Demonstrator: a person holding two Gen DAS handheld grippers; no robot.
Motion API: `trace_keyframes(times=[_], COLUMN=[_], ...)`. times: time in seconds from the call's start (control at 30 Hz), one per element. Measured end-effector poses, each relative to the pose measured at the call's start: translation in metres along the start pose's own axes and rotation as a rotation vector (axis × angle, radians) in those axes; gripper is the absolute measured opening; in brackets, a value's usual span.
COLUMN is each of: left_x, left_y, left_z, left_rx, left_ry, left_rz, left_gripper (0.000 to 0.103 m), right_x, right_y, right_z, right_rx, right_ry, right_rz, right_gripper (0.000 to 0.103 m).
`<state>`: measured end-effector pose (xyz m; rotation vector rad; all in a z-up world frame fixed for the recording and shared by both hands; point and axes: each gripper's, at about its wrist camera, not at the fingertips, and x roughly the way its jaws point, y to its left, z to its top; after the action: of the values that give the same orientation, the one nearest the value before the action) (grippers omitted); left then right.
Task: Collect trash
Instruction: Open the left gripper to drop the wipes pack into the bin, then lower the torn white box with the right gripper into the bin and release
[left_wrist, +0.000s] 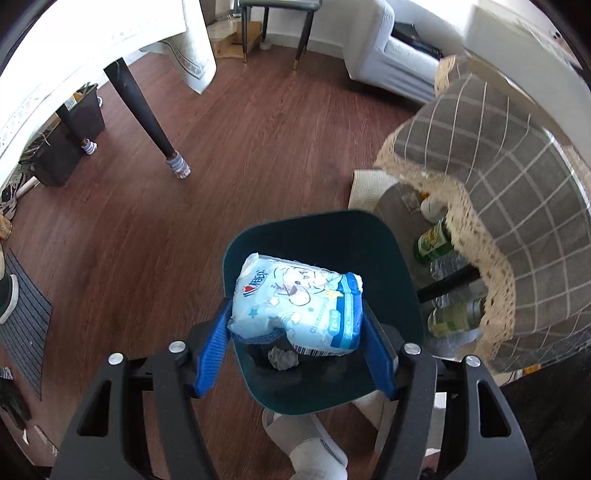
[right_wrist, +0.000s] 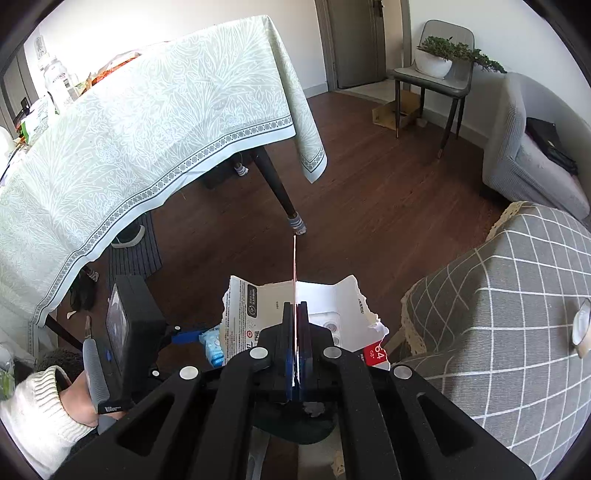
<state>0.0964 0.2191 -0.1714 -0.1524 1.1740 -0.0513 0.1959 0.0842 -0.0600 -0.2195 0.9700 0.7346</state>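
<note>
Left wrist view: we see our left gripper (left_wrist: 297, 328) with its blue fingers (left_wrist: 212, 354) partly spread and pressed on either side of a pale blue wipes packet (left_wrist: 295, 302), held directly above the dark green bin (left_wrist: 388, 258), where a crumpled grey wad (left_wrist: 282, 359) lies. Right wrist view: our right gripper (right_wrist: 295, 314) has its fingers (right_wrist: 287, 332) clamped together on a torn piece of white cardboard packaging (right_wrist: 258, 306), above the wooden floor (right_wrist: 369, 192) beside the checked-cloth desk (right_wrist: 498, 314).

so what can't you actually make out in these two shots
- Bin contents, left wrist view: the blue packet in the left gripper covers most of the inside; only a grey wad shows.
- Torn carton, right wrist view: the shut right gripper hides its middle; the print is too small to read.
- Bottles, left wrist view: the checked cloth hides their tops.
</note>
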Motion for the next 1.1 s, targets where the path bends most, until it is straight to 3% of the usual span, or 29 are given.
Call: trace_keyframes(times=[0.23, 0.43, 0.6, 0.8, 1.1], left_x=[0.024, 0.016, 0.011, -0.012, -0.047], left_y=[-0.003, 0.001, 0.007, 0.013, 0.031], left_z=[-0.019, -0.027, -0.026, -0.021, -0.013], left_rx=[0.072, 0.078, 0.064, 0.042, -0.025], left_ry=[0.087, 0.066, 0.048, -0.031, -0.136], left_rz=[0.019, 0.017, 0.014, 0.029, 0.016], left_gripper=[0.079, 0.085, 0.084, 0.082, 0.068], right_x=[0.029, 0.048, 0.062, 0.079, 0.110], right_y=[0.008, 0.016, 0.022, 0.023, 0.023], right_z=[0.002, -0.002, -0.005, -0.009, -0.025], right_rx=[0.002, -0.009, -0.024, -0.024, -0.046], right_ry=[0.059, 0.106, 0.143, 0.189, 0.279], right_rz=[-0.008, -0.010, -0.020, -0.036, -0.067], right_gripper=[0.002, 0.002, 0.002, 0.002, 0.002])
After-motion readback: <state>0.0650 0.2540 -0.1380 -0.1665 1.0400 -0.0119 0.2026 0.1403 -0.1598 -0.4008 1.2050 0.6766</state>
